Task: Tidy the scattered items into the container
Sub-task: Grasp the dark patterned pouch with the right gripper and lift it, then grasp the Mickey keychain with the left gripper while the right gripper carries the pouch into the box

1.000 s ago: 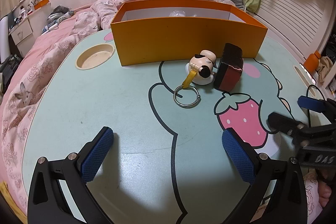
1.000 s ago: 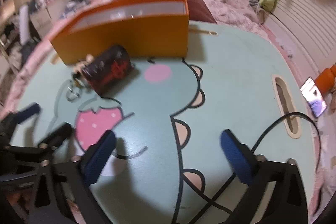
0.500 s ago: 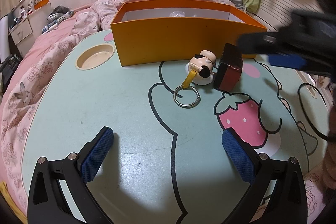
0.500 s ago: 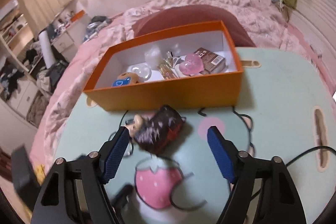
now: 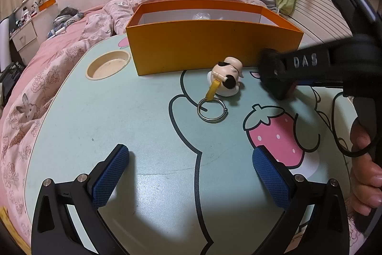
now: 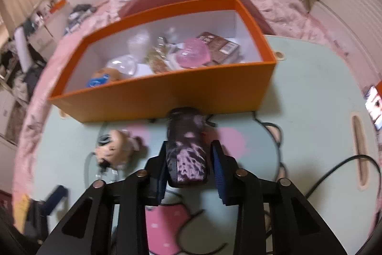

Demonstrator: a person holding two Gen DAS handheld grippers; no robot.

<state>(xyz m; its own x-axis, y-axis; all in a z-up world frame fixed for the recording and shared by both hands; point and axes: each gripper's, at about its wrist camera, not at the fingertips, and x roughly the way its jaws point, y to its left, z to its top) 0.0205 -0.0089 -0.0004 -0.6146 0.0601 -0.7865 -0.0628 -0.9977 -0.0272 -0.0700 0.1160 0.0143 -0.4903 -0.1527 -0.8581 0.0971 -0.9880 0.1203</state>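
- Dark, maroon-and-black patterned pouch (image 6: 187,154), soft-sided and roughly block-shaped, now sits between the blue pads of the right gripper (image 6: 188,167), whose jaws are closing on it; a second ago that gripper was wide apart over bare tabletop, well away from the pouch.
- Whether the pads already press the pouch is hard to tell: the left pad looks to touch it, while a thin gap seems to remain at the right pad.
- That shift suggests the pickup of this item is nearly secured, with the lift into the box still ahead.
- Orange cardboard box (image 6: 167,97), rectangular with a white lining, stands just behind the pouch and already holds several things, among them a pink domed piece and a brown packet.
- Cream, glossy figurine keychain (image 5: 226,79) with a yellow strap and a thin metal ring (image 5: 212,109) lies on the table in front of the box, untouched and still to be tidied.
- Left gripper (image 5: 189,173) has stayed where it was, its textured blue rubber pads wide apart with nothing between them, hovering over the smooth mint-green cartoon-printed table (image 5: 119,126).
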